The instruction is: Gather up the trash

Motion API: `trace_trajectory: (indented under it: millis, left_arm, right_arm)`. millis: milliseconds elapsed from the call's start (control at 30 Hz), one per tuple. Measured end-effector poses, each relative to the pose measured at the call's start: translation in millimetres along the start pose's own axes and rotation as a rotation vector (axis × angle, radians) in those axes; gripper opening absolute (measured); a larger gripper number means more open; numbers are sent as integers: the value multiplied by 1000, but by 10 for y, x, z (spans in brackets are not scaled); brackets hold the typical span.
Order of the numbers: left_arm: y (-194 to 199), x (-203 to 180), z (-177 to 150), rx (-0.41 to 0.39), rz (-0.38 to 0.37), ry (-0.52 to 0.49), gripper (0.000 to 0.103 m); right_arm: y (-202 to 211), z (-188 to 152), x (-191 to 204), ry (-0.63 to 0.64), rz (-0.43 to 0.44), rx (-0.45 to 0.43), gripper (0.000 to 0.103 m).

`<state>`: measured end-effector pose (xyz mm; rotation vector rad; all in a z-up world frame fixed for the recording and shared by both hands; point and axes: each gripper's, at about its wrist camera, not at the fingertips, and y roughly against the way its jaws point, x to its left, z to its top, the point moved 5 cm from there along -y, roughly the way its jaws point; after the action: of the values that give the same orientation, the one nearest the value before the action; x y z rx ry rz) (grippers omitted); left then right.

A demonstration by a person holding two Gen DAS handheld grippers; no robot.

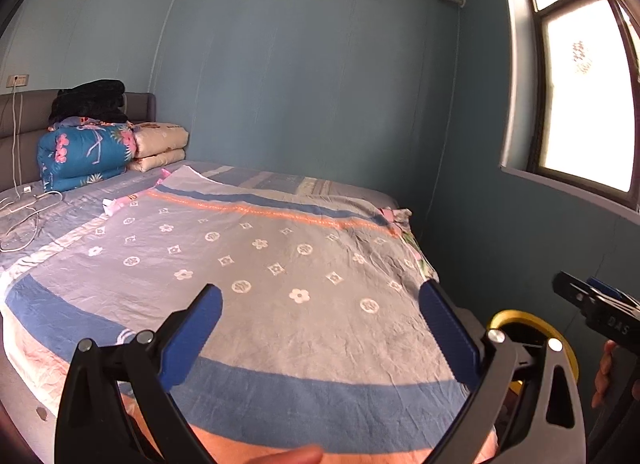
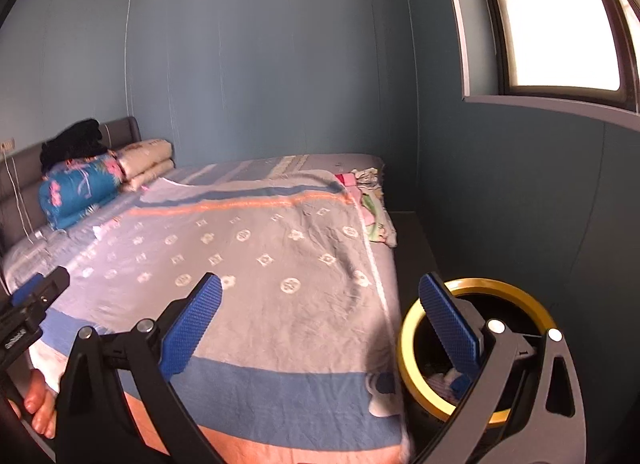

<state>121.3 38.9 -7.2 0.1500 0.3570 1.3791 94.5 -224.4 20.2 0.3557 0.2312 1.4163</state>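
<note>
Both grippers hovered over the foot of the bed (image 2: pixel 280 304): left gripper (image 1: pixel 320 328) and right gripper (image 2: pixel 320 320) each had blue fingers (image 2: pixel 192 328) spread wide, nothing between them. Yellow-rimmed trash bin (image 2: pixel 412 360) stood on the floor just beside the bed's near right corner, some trash (image 2: pixel 444 380) visible inside. Folded quilts (image 1: pixel 84 156) sat stacked at the bed's headboard end.

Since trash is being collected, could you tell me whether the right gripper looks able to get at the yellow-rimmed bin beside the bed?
Probably yes: the right gripper is open and empty, and the bin stands just below it, mouth uncovered.
</note>
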Motion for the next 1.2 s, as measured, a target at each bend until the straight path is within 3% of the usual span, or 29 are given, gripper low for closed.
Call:
trace_trajectory:
  millis: [367,1200]
  left_arm:
    - [179,-180,-257,33,-24,-5,95]
    - [157,-160,-286,34,-17,-5,95]
  right_arm:
    - [156,-212,-11,-5,-62,-46,95]
    - [19,-354,-117,-42,-88,15,95]
